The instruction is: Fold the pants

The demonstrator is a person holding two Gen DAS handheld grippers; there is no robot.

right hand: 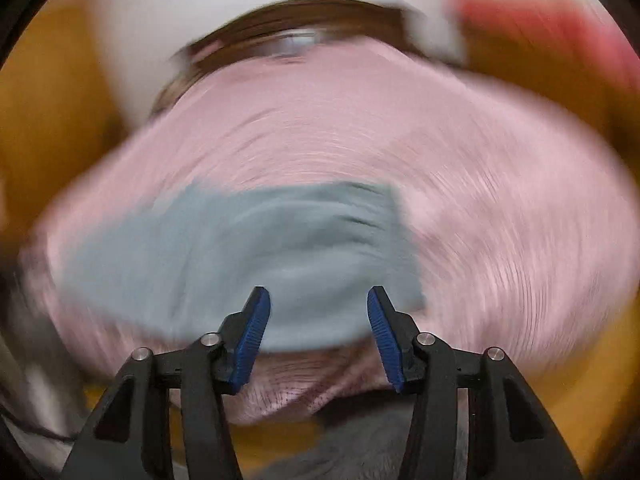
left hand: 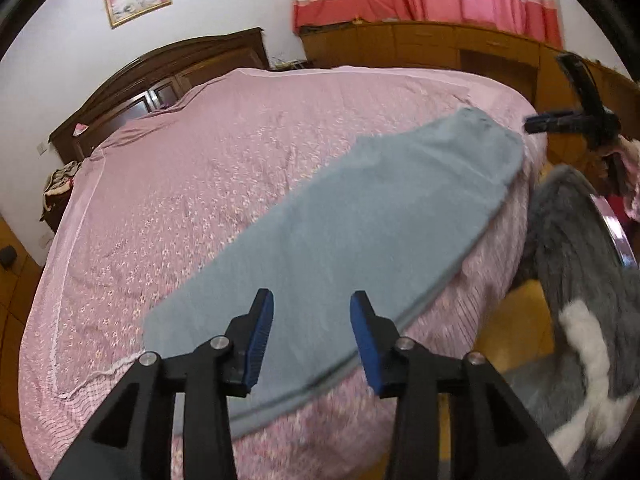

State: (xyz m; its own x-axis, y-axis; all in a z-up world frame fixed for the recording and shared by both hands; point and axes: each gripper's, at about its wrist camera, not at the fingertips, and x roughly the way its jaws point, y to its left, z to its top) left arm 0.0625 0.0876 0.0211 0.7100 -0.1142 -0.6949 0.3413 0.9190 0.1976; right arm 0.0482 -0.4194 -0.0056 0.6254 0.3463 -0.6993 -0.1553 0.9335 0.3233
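Grey-blue pants (left hand: 360, 232) lie flat along the near edge of a bed with a pink floral cover (left hand: 180, 200), folded lengthwise into one long strip. My left gripper (left hand: 312, 304) is open and empty, hovering over the pants' near end. My right gripper (left hand: 560, 124) shows at the far right of the left wrist view, beyond the pants' far end. In the blurred right wrist view the right gripper (right hand: 319, 300) is open and empty just above the pants (right hand: 248, 252) on the pink cover (right hand: 480, 220).
A dark wooden headboard (left hand: 160, 76) stands at the back left, wooden cabinets (left hand: 440, 44) under a pink curtain at the back. A grey and white furry sleeve (left hand: 580, 280) and wooden floor (left hand: 516, 320) lie right of the bed.
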